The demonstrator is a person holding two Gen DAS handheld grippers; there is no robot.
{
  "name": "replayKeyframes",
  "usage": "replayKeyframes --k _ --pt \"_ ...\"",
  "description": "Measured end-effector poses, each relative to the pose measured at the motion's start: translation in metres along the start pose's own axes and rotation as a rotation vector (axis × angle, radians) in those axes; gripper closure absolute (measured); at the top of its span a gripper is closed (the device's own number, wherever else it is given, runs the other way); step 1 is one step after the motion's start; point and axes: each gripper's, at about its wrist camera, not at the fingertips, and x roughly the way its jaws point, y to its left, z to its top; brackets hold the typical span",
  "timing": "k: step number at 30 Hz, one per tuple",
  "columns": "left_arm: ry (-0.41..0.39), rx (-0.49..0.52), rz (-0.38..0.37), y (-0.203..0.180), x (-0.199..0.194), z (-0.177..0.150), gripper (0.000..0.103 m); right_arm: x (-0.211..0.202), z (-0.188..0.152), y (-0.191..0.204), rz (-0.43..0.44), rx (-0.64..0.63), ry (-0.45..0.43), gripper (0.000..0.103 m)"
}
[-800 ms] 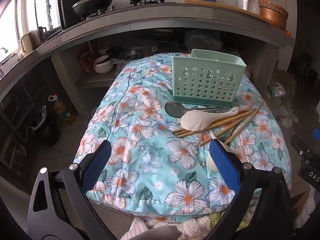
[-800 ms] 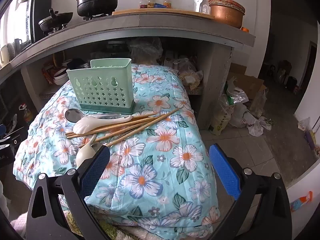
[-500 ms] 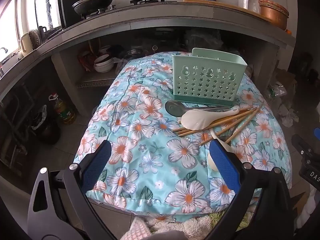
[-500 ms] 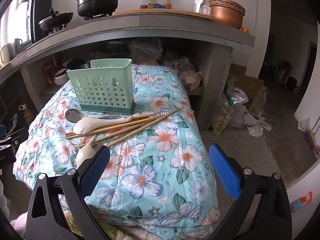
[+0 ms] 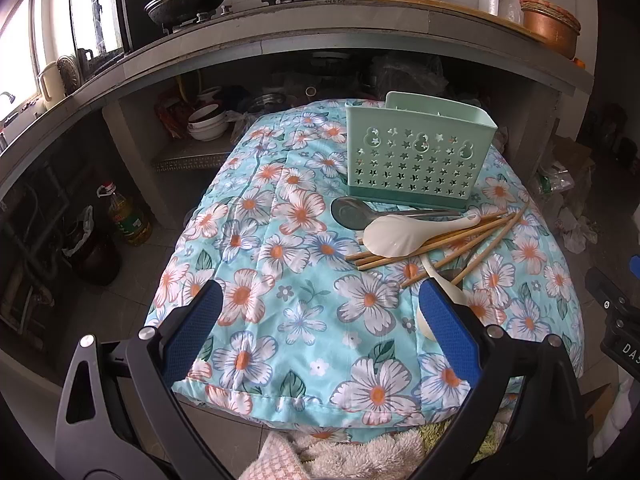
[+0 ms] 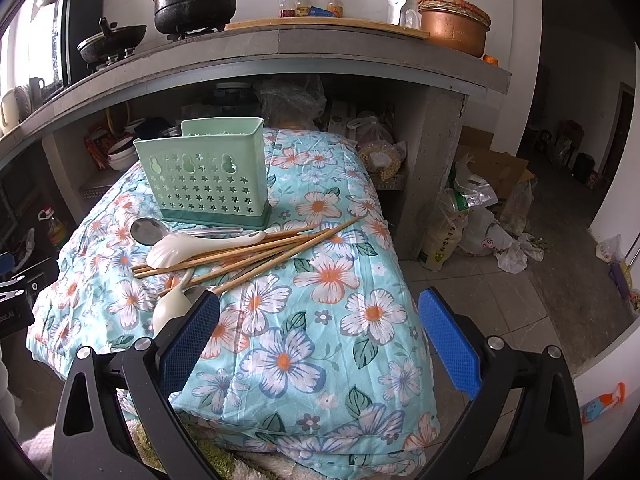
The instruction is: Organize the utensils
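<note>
Step in hand, as judged: first pick from utensil pile, nothing lifted yet

Left gripper (image 5: 320, 316) hovers over near edge of floral quilt (image 5: 280, 264), jaws wide, empty, touching nothing; right gripper (image 6: 320, 320) same, wide and empty

Nearest: white spoon (image 6: 170, 306) just beside right gripper's left finger, its handle under chopsticks (image 6: 256, 250)

Better start with top piece: white ladle spoon (image 5: 396, 234) lies over chopsticks; pinch handle, not bowl

Beyond: metal spoon (image 5: 352, 212), then green perforated utensil holder (image 5: 416, 160), upright, seemingly empty
</note>
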Motion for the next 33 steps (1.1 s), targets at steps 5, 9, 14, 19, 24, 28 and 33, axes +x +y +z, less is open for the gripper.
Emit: replayKeyframes --k 5,9,14,19,24,28,33 --pt "0.002 -0.002 0.000 -0.0002 -0.0002 -0.0013 0.008 0.0008 -0.0007 -0.0001 0.000 0.000 0.000 0.006" --pt "0.004 -0.002 -0.001 0.0015 -0.0003 -0.0021 0.008 0.0010 -0.0005 -0.0001 0.001 0.001 0.002 0.006" --pt "0.007 -0.003 -0.001 0.0020 0.0007 -0.0022 0.008 0.0017 -0.0010 -0.0001 0.002 0.001 0.003 0.006" --pt "0.010 -0.005 -0.001 0.0022 0.0016 -0.0045 0.008 0.0023 -0.0015 -0.0006 0.003 0.001 0.004 0.006" --pt "0.012 -0.005 -0.001 0.0023 0.0019 -0.0043 0.008 0.0015 -0.0017 -0.0001 0.004 0.000 0.006 0.006" --pt "0.013 -0.005 -0.001 0.0025 0.0023 -0.0050 0.008 0.0019 -0.0019 0.0001 0.004 0.000 0.006 0.006" --pt "0.015 -0.006 -0.001 0.0031 0.0041 -0.0079 0.008 0.0022 -0.0019 -0.0001 0.005 0.001 0.007 0.006"
